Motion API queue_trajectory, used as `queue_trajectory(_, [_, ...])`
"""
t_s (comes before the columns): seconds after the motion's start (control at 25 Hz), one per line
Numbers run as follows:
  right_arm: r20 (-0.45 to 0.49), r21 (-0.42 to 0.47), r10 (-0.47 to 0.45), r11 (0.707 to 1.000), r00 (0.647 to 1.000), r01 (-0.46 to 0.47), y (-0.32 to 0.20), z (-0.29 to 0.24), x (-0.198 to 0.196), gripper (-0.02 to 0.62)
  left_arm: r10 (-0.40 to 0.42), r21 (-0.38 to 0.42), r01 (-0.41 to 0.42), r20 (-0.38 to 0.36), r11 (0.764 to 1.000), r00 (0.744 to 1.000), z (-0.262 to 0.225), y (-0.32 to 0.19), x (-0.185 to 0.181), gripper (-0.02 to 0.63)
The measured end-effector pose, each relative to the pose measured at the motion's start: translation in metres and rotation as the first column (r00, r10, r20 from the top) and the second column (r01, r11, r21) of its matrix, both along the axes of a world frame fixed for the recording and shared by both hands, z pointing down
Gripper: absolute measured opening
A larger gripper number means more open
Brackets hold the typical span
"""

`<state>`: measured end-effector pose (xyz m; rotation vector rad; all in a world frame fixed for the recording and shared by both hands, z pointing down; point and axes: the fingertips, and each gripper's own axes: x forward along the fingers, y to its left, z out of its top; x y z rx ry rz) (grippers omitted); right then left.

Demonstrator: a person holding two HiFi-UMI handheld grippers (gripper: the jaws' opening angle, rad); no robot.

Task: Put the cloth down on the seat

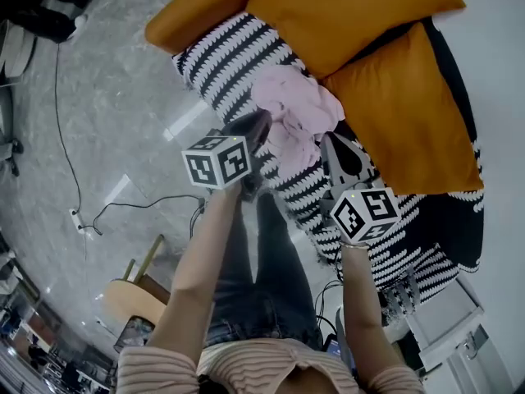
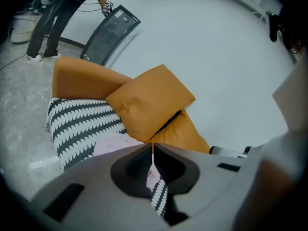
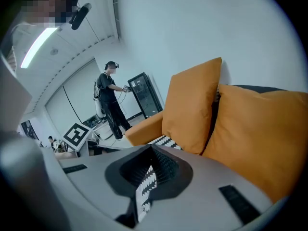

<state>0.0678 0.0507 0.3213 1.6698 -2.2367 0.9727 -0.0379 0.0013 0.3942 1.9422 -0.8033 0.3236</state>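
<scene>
The pink cloth lies crumpled on the black-and-white patterned seat, against the orange cushions. My left gripper sits at the cloth's left edge with its jaws shut and nothing visible between them. In the left gripper view the tips meet, and the cloth lies just beyond them on the seat. My right gripper hovers to the right of the cloth, above the seat. Its jaws are shut and empty, pointing at the seat and a cushion.
Orange cushions lean along the sofa back. A cable and power strip lie on the grey floor at left, and a wooden stool stands near my legs. A person stands by a dark cabinet far off.
</scene>
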Motion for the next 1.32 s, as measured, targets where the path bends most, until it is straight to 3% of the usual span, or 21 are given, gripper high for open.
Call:
queue_trajectory(0.28, [-0.016, 0.056, 0.056, 0.997, 0.998, -0.055, 0.014, -0.045, 0.015, 0.008, 0.057, 0.139, -0.066, 0.068, 0.988, 0.996, -0.064, 0.011, 0.008, 0.014])
queue_trajectory(0.48, [-0.006, 0.102, 0.1, 0.99, 0.995, -0.099, 0.021, -0.07, 0.02, 0.008, 0.108, 0.232, -0.126, 0.09, 0.965, 0.99, -0.103, 0.017, 0.015, 0.014])
queue_trajectory(0.8, [0.007, 0.175, 0.118, 0.978, 0.993, -0.117, 0.034, -0.121, 0.025, 0.008, 0.173, 0.401, -0.22, 0.151, 0.889, 0.973, -0.175, 0.026, 0.03, 0.014])
queue_trajectory(1.32, [0.017, 0.266, 0.142, 0.954, 0.99, -0.141, 0.066, -0.183, 0.031, 0.008, 0.22, 0.559, -0.317, 0.235, 0.766, 0.947, -0.251, 0.046, 0.046, 0.014])
